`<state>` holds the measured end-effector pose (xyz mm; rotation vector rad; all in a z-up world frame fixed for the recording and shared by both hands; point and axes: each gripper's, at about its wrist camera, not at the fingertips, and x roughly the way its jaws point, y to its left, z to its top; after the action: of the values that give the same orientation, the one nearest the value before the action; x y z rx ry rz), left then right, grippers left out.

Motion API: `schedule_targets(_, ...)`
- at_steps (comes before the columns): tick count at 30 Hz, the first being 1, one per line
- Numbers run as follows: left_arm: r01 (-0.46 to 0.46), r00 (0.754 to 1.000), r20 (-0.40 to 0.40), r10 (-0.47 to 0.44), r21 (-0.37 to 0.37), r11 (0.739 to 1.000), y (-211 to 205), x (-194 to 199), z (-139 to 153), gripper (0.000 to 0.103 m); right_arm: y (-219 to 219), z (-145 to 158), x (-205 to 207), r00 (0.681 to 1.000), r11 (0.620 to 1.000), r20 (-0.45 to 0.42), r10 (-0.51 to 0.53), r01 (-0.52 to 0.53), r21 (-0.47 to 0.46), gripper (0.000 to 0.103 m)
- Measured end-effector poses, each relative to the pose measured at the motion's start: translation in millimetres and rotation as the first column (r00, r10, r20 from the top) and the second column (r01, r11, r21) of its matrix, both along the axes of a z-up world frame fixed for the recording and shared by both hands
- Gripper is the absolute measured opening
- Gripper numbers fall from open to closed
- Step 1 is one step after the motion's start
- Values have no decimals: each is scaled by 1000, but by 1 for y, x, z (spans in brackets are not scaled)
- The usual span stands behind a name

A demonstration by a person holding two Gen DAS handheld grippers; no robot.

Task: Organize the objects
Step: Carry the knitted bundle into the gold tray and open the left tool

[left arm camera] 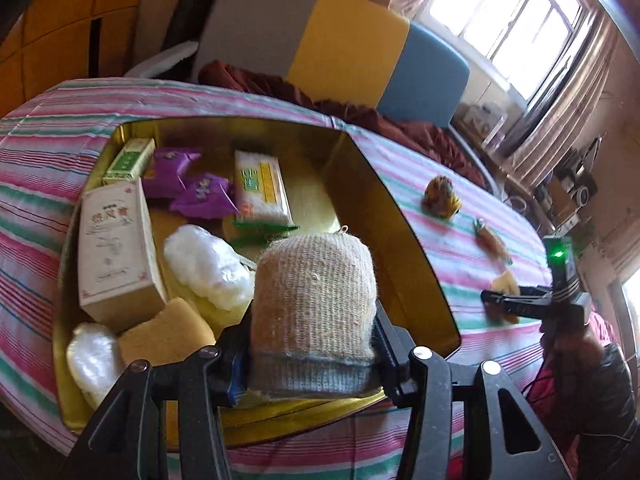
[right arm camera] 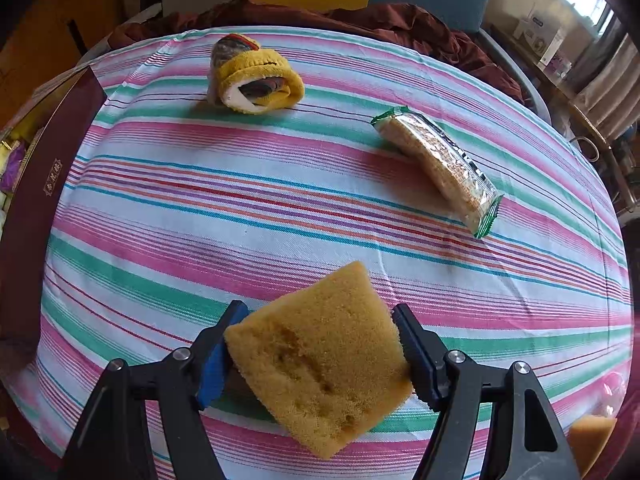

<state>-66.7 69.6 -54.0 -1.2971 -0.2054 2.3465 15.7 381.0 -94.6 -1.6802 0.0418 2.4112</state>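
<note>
My left gripper (left arm camera: 312, 364) is shut on a beige knitted roll (left arm camera: 316, 300) with a grey-blue end, held over the gold-lined box (left arm camera: 408, 240). The box holds a white carton (left arm camera: 114, 246), a green packet (left arm camera: 130, 160), purple wrappers (left arm camera: 200, 196), a yellow-labelled pack (left arm camera: 260, 188), white cotton wads (left arm camera: 208, 266) and a yellow sponge (left arm camera: 166, 334). My right gripper (right arm camera: 320, 356) is shut on a yellow sponge (right arm camera: 320, 364), just above the striped cloth (right arm camera: 240, 208). A rolled yellow sock (right arm camera: 252, 76) and a biscuit packet (right arm camera: 440, 164) lie further back.
The box's dark red outer wall (right arm camera: 44, 184) stands at the left of the right wrist view. The right gripper (left arm camera: 532, 300) also shows to the right of the box. A crumpled maroon cloth (right arm camera: 360, 16) and coloured cushions (left arm camera: 344, 40) lie behind the striped surface.
</note>
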Motion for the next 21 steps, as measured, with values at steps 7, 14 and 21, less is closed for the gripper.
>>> schedule_targets(7, 15, 998, 59, -9, -90, 996, 9, -2, -25, 51, -3, 0, -1, 1000, 1000, -1, 9, -8, 9, 74)
schedule_targets(14, 22, 999, 50, -15, -143, 990, 15, -1, -32, 52, -8, 0, -1, 1000, 1000, 0, 9, -9, 5, 74)
schedule_targets(21, 50, 998, 54, -45, -87, 995, 8, 4, -21, 60, -4, 2, -6, 1000, 1000, 2, 3, -3, -3, 75)
